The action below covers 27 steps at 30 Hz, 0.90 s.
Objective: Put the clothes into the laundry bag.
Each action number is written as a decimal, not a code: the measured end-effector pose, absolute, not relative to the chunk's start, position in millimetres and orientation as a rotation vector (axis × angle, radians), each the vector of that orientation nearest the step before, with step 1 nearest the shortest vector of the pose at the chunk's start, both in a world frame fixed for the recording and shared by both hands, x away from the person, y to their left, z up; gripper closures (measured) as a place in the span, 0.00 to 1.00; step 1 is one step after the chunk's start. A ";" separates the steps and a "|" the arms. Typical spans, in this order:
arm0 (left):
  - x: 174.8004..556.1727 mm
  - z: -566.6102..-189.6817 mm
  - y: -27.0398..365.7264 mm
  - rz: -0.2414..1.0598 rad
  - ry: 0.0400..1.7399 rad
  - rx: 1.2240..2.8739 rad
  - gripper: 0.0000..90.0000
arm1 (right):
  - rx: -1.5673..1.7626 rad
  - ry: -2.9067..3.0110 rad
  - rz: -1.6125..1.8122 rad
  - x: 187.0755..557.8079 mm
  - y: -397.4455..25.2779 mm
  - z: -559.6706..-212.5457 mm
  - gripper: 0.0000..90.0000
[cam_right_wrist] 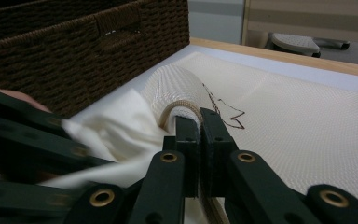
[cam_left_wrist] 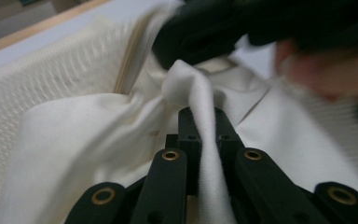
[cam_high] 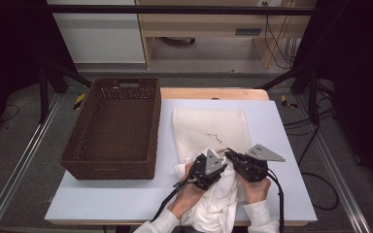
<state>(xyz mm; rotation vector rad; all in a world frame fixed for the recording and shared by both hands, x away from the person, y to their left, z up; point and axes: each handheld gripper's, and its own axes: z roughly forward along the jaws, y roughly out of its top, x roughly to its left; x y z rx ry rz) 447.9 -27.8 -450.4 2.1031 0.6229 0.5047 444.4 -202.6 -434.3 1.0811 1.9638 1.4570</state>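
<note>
The counter (cam_high: 126, 194) carries a brown wicker basket (cam_high: 114, 127) at the left, just beside the cream garment (cam_high: 211, 128), which lies with its long axis running away from the person, far end flat, near end bunched and hanging over the front edge. The left gripper (cam_high: 208, 167) has its fingers (cam_left_wrist: 189, 128) clamped on a white fold, and the right gripper (cam_high: 245, 162) pinches the rolled mesh edge (cam_right_wrist: 179, 109); the two nearly touch.

Wicker basket (cam_high: 114, 128) walls off the left, bare table (cam_high: 281, 145) open to the right
</note>
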 end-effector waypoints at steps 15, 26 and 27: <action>446.8 -425.7 50.5 0.538 0.800 1.963 0.23 | 1.090 1.974 1.439 443.6 -199.7 -438.2 0.97; 456.3 -455.4 48.9 0.339 0.783 1.976 0.84 | 1.083 1.995 1.412 446.0 -196.7 -441.4 0.97; 451.2 -450.7 51.1 0.333 0.766 1.958 0.85 | 1.089 1.993 1.412 446.0 -196.6 -441.4 0.97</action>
